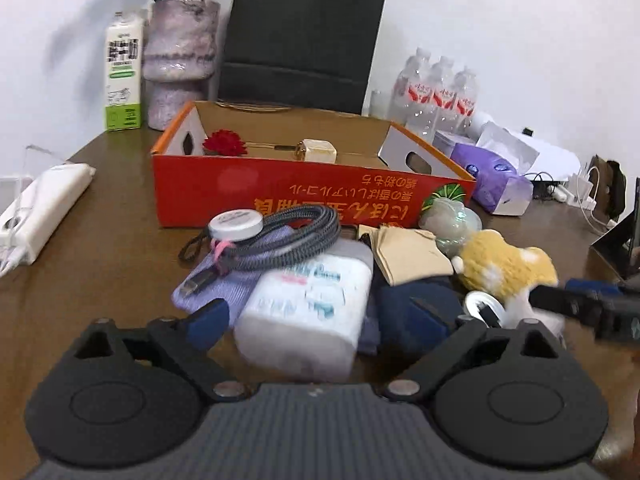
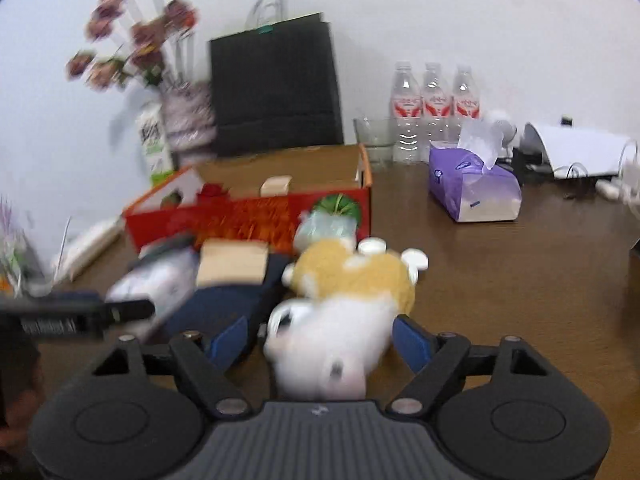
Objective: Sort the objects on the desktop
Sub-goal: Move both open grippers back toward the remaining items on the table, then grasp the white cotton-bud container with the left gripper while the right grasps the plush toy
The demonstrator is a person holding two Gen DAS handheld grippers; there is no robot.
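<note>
A pile lies in front of a red cardboard box [image 1: 280, 196]: a white tissue pack [image 1: 308, 300], a grey braided cable [image 1: 280, 240] with a white round tin [image 1: 236, 222], a purple cloth [image 1: 224, 276], a tan paper piece [image 1: 408, 256] and a yellow-and-white plush toy [image 1: 504, 264]. My left gripper [image 1: 316, 316] is open, its fingers on either side of the tissue pack. My right gripper [image 2: 324, 340] is open around the plush toy [image 2: 340, 320]. The box [image 2: 248, 216] holds a red flower [image 1: 224, 142] and a cream block [image 1: 318, 150].
A black paper bag [image 1: 300, 36], a vase [image 1: 180, 60], a milk carton [image 1: 124, 76] and water bottles [image 1: 436, 92] stand at the back. A purple tissue box [image 2: 472, 188] is at right. A white power strip [image 1: 44, 212] lies at left.
</note>
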